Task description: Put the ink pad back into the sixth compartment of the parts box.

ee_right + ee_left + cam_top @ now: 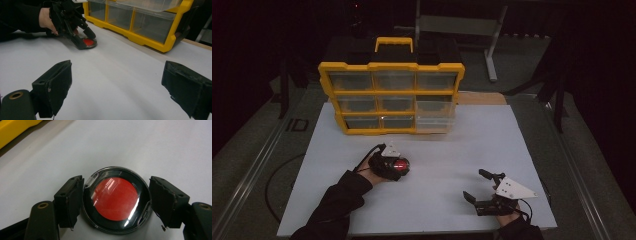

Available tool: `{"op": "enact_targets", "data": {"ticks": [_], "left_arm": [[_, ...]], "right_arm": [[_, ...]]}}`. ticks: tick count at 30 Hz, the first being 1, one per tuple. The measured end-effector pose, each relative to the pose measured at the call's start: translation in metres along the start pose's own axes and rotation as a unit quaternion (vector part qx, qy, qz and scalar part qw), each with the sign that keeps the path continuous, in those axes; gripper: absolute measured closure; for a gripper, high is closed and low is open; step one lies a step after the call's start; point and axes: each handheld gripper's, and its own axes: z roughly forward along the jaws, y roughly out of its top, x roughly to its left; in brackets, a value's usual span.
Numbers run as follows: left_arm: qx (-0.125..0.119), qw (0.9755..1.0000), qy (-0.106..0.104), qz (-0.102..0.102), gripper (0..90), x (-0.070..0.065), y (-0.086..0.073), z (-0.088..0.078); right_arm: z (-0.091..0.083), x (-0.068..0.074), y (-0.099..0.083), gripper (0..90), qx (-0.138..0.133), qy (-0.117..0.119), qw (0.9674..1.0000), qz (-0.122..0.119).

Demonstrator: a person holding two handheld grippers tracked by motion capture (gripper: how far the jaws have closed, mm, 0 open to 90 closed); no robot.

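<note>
While your left gripper (116,202) sits low on the mat (472,135), its jaws are clamped on the disc (116,200), one pad against each side of the rim. That disc is round, with a dark ring, a red centre and a clear glossy cover, and it lies flat on the mat, in front of the organizer (392,97) and a little to the left of its middle. In the high view your left hand (371,175) wraps the gripper body just behind the disc, sleeve trailing back toward the near left corner of the mat. From your right gripper's camera you can see the same grip from the side: both pads down at mat level, the red face showing between them.

Your right gripper (476,185) rests well apart from the disc, to its right and nearer you, close to the mat's front edge. Its jaws stand wide with nothing between them, just bare mat.

Beyond the disc stands the yellow organizer, upright on the far part of the mat, three rows of clear drawers facing you, a handle on top. The lower right drawers look pulled out a little from the frame.
</note>
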Motion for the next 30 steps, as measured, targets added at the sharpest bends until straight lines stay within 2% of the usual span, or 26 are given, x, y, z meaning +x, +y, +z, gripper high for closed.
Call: {"op": "enact_targets", "data": {"ticks": [7, 14, 19, 21, 24, 26, 28, 30], "left_arm": [[0.004, 1.0000, 0.003, -0.002, 30.2, -0.001, 0.001, 0.000], [0.010, 0.9999, 0.005, -0.001, 30.4, -0.001, 0.003, 0.000], [0.008, 0.9999, 0.006, 0.012, 30.4, -0.003, 0.009, -0.008], [0.008, 0.9999, -0.001, 0.011, 30.4, -0.003, 0.014, -0.014], [0.021, 0.9994, -0.007, 0.027, 30.4, -0.005, 0.021, -0.023], [0.027, 0.9991, -0.016, 0.028, 30.4, -0.006, 0.026, -0.028], [0.028, 0.9987, -0.020, 0.039, 30.4, -0.008, 0.029, -0.033], [0.026, 0.9981, -0.033, 0.045, 30.4, -0.010, 0.032, -0.037]], "right_arm": [[0.000, -0.001, -0.001, 9.5, -0.003, 0.002, 1.0000, 0.000], [0.002, -0.002, -0.002, 9.5, 0.005, 0.001, 1.0000, -0.001], [0.001, -0.003, -0.002, 9.5, 0.002, -0.002, 1.0000, 0.001], [0.001, -0.003, -0.002, 9.5, 0.003, -0.002, 1.0000, 0.003], [0.001, -0.003, -0.002, 9.5, 0.003, 0.000, 1.0000, 0.002], [0.001, -0.002, -0.002, 9.5, 0.002, -0.001, 1.0000, 0.001], [0.001, -0.002, -0.002, 9.5, 0.003, -0.001, 1.0000, 0.001], [0.001, -0.002, -0.002, 9.5, 0.002, -0.001, 1.0000, 0.001]]}}
